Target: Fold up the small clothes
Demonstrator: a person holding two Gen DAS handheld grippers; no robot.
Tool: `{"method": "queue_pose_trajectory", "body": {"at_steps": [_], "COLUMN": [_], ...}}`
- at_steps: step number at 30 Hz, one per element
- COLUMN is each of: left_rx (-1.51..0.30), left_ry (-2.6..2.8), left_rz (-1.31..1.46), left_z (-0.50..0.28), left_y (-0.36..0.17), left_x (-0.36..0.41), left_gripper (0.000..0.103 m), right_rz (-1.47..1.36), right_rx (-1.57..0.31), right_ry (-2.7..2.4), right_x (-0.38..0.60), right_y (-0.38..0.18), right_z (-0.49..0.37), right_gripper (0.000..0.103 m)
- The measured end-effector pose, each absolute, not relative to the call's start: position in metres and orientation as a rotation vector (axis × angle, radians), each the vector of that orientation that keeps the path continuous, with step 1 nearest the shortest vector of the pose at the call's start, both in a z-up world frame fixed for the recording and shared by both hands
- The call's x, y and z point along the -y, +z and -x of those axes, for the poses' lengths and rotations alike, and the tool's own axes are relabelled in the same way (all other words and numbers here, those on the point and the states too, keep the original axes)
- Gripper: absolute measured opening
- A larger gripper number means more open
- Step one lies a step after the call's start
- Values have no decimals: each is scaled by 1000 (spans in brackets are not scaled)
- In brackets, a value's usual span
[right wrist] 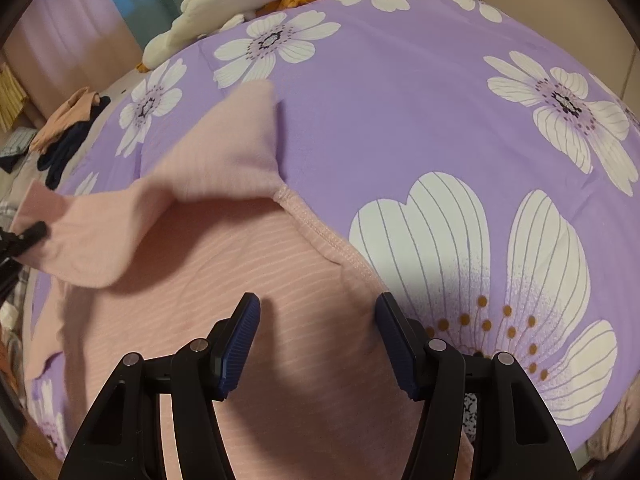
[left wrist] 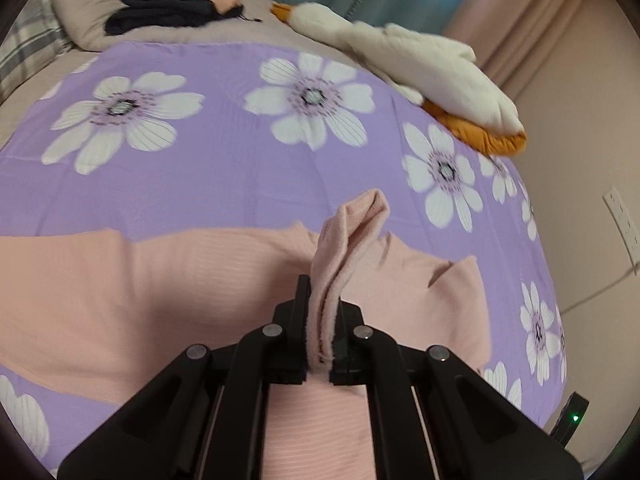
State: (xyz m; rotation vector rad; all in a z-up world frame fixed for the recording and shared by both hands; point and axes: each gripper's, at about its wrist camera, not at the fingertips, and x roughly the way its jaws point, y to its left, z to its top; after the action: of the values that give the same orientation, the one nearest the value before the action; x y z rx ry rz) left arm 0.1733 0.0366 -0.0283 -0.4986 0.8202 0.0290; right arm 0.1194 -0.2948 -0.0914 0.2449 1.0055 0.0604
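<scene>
Two close downward views, shared pink garment (left wrist: 120, 280)

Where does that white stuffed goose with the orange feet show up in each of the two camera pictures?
Left wrist view: the white stuffed goose lies at the upper right, along the far edge of the purple flowered bedspread.
Right wrist view: the goose is at the top, left of centre, again at the bedspread's far edge.
Shared landmark: the pile of peach and dark clothes on the bed beyond the bedspread.

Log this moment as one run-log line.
left gripper: shut on pink ribbed knit garment | right gripper: open above it | purple floral bedspread underneath
</scene>
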Motion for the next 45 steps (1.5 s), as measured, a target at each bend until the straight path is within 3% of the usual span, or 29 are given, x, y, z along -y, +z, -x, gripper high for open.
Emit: {"method": "queue_pose_trajectory", "body": {"at_steps": [11,27,36,42,45], "left_rx": [-803,-942,-985,-987,-1000], "left_ry": [81,185,161,119,102], "left_rz": [582,609,625,643,643], "left_z": [-152,-131,-131,-148,-159], "left_y": [-38,-95,-103,-102,-104], "left_x": [-76,-103,-110,-113,-113], "left_gripper": [5,7,14,34,29], "right_rz": [-247,-232,-215,-213,-213], "right_rx": [-1005,-1007,-1008,-1009,-1008], "right_ry": [54,48,46,46,46], "right_x": [294,292,291,290,290], "right_y": [-91,-92,-93,-93,-93], "right_z": [-120,-120,-119,-119,-119], "right_gripper": [61,61,61,61,61]}}
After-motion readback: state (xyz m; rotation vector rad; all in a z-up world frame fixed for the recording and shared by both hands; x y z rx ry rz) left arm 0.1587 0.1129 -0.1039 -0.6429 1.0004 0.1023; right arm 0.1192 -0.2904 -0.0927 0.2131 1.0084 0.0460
